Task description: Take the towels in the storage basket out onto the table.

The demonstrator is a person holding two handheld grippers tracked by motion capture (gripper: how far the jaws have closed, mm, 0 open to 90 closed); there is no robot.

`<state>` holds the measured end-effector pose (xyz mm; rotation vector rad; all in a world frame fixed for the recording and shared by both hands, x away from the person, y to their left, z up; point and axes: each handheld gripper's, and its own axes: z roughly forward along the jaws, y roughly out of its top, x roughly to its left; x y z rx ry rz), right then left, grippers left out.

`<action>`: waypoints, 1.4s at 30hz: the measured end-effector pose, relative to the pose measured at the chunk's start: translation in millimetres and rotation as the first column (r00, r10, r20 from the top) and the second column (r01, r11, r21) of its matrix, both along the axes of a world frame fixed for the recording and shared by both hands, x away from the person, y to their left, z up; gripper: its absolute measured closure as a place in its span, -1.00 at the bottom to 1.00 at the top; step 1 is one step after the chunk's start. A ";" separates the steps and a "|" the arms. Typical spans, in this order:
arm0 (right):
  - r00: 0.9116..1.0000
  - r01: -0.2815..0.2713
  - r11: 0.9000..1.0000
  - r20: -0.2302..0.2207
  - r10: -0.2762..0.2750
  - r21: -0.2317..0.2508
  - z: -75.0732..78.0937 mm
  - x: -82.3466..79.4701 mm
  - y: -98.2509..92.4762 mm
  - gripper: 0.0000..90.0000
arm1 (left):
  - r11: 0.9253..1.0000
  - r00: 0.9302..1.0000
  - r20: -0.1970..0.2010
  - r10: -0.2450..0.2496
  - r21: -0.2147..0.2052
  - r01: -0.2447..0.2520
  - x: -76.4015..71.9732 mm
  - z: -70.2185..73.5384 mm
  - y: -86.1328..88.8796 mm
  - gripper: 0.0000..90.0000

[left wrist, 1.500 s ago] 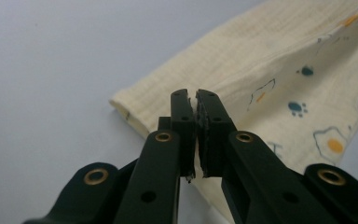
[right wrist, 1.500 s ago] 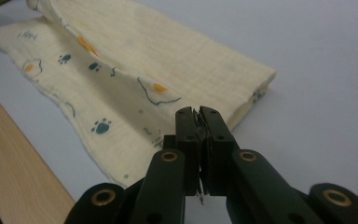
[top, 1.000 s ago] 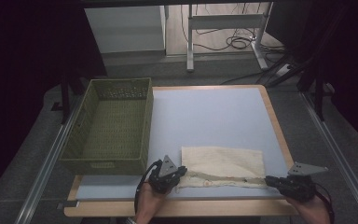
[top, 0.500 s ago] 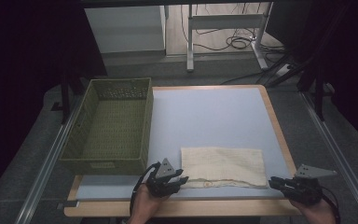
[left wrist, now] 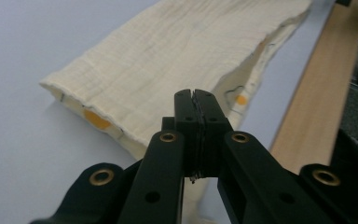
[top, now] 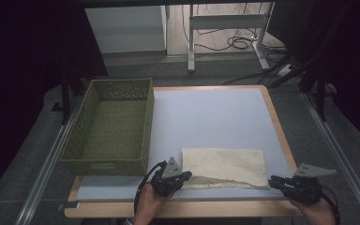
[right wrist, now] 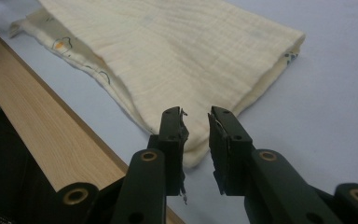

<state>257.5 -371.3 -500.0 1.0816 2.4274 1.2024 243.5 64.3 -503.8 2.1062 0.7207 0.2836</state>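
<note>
A folded cream cloth [top: 225, 166] with small printed figures lies flat near the front of the pale blue table top [top: 211, 117]. My left gripper [top: 185, 177] sits at the cloth's near left corner. In the left gripper view the left gripper [left wrist: 196, 98] is shut, its jaws pressed together above the cloth [left wrist: 177, 60], and I see no fabric between them. My right gripper [top: 273, 181] is at the near right corner. The right gripper [right wrist: 196, 116] stands open just above the cloth's corner [right wrist: 191, 65], holding nothing.
A green woven basket [top: 108, 126] stands on the left of the table, with nothing in it. The wooden table edge [top: 206, 208] runs just in front of both grippers. Metal rails flank the table, and desk legs and cables are on the floor beyond.
The right gripper has drawn back a little from the cloth's right corner. The left gripper has barely shifted. The cloth lies in the same place.
</note>
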 end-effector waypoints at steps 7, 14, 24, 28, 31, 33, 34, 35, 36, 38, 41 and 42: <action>1.000 0.001 1.000 -0.003 -0.001 -0.006 -2.3 0.9 0.4 0.65 | 0.998 0.997 -0.075 -0.014 0.061 0.019 -9.5 -22.2 -4.0 0.88; 1.000 0.011 1.000 -0.004 -0.011 0.002 -2.3 6.3 -0.1 0.50 | 0.999 0.998 -0.055 0.040 -0.026 -0.042 -2.2 -14.4 9.2 0.11; 0.997 0.074 0.997 0.030 -0.074 -0.009 8.1 41.4 9.2 0.48 | 0.984 0.983 0.005 0.181 -0.002 -0.181 44.0 1.7 -2.7 0.22; 0.993 0.108 0.994 0.040 -0.107 -0.032 8.3 66.5 16.1 0.49 | 0.972 0.972 0.003 0.233 0.010 -0.233 68.9 0.4 -5.7 0.26; 0.991 0.129 0.990 0.037 -0.127 -0.049 5.6 81.6 20.7 0.49 | 0.964 0.964 -0.008 0.264 0.025 -0.264 84.3 -5.9 -4.7 0.19; 0.990 0.138 0.989 0.033 -0.136 -0.054 3.3 91.0 23.7 0.48 | 0.962 0.962 -0.012 0.272 0.029 -0.272 88.1 -8.6 -4.0 0.11; 0.990 0.139 0.988 0.035 -0.137 -0.063 2.1 95.0 25.0 0.48 | 0.963 0.962 -0.035 0.270 0.027 -0.269 94.4 -14.3 -2.6 0.10; 0.990 0.138 0.988 0.038 -0.136 -0.073 0.9 98.6 26.2 0.47 | 0.962 0.961 -0.047 0.272 0.030 -0.271 96.4 -17.3 -2.8 0.06; 0.991 0.134 0.988 0.035 -0.131 -0.081 -0.5 101.6 27.3 0.46 | 0.963 0.962 -0.048 0.269 0.042 -0.267 98.0 -20.4 -3.1 0.04; 0.992 0.128 0.988 0.026 -0.126 -0.089 -3.5 105.9 28.8 0.45 | 0.963 0.963 -0.051 0.263 0.065 -0.260 100.2 -26.1 -3.5 0.01; 0.993 0.119 0.987 0.019 -0.118 -0.108 -7.2 108.5 30.6 0.46 | 0.964 0.963 -0.066 0.260 0.083 -0.254 102.5 -32.7 -4.2 0.04; 0.993 0.115 0.987 0.013 -0.114 -0.109 -8.1 108.9 30.9 0.46 | 0.964 0.963 -0.072 0.259 0.085 -0.253 102.6 -34.6 -4.9 0.06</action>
